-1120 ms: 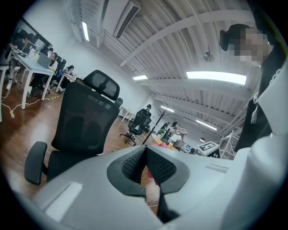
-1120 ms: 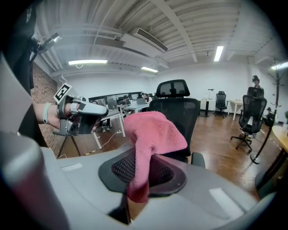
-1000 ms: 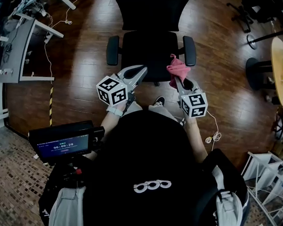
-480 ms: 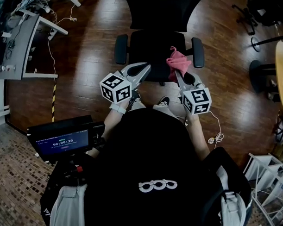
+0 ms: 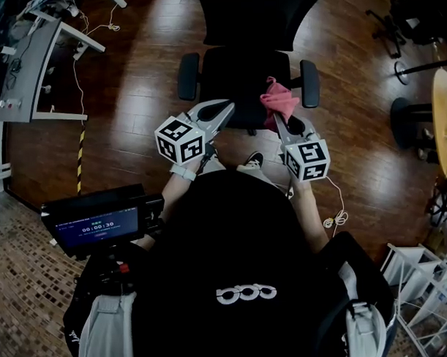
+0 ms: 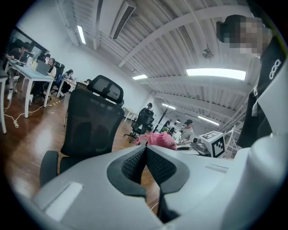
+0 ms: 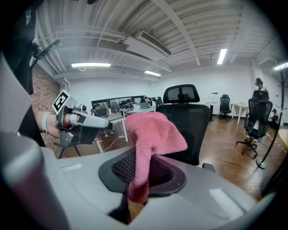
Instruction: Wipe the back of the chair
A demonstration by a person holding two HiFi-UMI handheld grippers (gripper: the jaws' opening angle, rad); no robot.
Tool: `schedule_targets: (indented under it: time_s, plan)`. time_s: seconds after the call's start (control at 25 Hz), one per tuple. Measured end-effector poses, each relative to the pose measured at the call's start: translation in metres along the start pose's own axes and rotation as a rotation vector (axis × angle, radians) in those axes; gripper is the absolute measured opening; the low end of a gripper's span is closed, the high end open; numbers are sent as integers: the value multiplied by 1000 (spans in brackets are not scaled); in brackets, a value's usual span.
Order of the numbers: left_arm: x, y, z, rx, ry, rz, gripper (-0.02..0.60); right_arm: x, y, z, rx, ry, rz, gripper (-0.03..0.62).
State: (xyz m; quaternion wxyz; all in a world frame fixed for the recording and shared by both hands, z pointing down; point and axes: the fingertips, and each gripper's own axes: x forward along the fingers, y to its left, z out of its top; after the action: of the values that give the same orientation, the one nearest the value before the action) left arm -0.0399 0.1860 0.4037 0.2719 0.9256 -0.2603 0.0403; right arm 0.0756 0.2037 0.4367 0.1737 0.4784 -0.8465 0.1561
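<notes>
A black office chair (image 5: 247, 71) with a mesh back (image 6: 92, 121) and headrest faces me, its seat toward my knees. My right gripper (image 5: 274, 118) is shut on a pink cloth (image 5: 280, 98) that bunches above the jaws over the seat's right front, beside the right armrest (image 5: 309, 82). In the right gripper view the pink cloth (image 7: 150, 134) drapes down between the pads, with the chair's back (image 7: 191, 130) behind it. My left gripper (image 5: 227, 108) is shut with nothing in it, at the seat's left front edge. Its pads (image 6: 145, 164) meet.
A grey desk (image 5: 29, 71) with cables stands at the far left on the wood floor. A screen rig (image 5: 100, 221) sits at my left side. Another black chair (image 5: 415, 14) and a round table edge (image 5: 442, 122) stand to the right. White shelving (image 5: 425, 291) is lower right.
The view has shifted slightly; both grippers hold nearly the same places before the chair, the right one still shut on the cloth.
</notes>
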Motion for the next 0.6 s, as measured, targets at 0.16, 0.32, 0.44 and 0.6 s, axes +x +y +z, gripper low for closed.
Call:
schedule_targets:
  time_s: [0.16,0.32,0.44,0.6]
  plan:
    - [-2,1,-1,-7,0,11,-9,1,0,0,1,7,8,44]
    - [-3,2,-2,-14,-1,16,-9,1,0,1,2,9,12,44]
    - [-4,2,-3,-16,-2,18,-9,2,1,0,4,11,14,44]
    - [-4,4,-4,-19,-1,21,-9,3,1,0,11,11,17,43]
